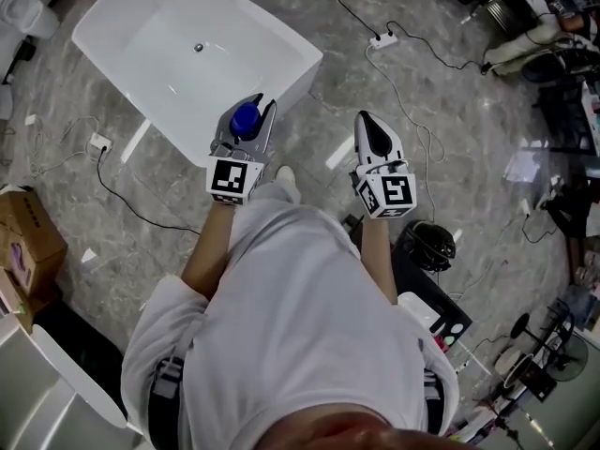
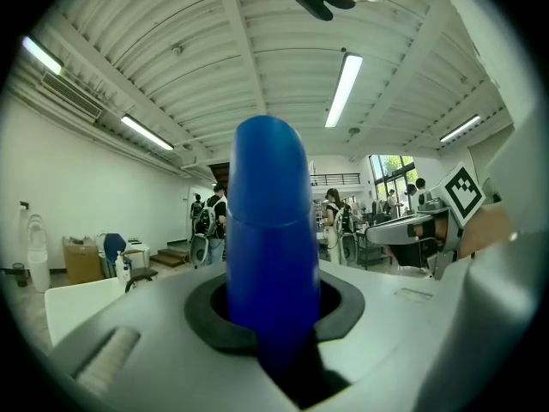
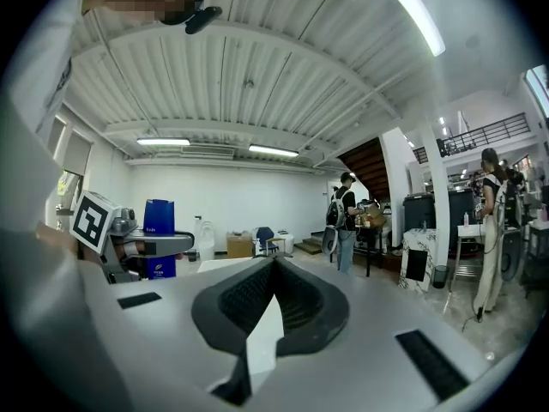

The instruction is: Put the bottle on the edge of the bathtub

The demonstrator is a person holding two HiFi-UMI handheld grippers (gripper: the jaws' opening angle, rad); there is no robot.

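Head view: L gripper (image 1: 248,111) clamps the blue bottle (image 1: 244,122) by the tub's (image 1: 302,52) near corner; R gripper (image 1: 368,120) shut, empty.
L gripper view: bottle upright btwn jaws.
R gripper view: jaws together, nothing held.
Carry it upright and set the base fully on the rim.

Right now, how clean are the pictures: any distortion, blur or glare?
Head view: sharp, the white bathtub bright. Left gripper view: fisheye bending, the blue bottle looms close, slightly soft. Right gripper view: same bending, ceiling lamp glares.
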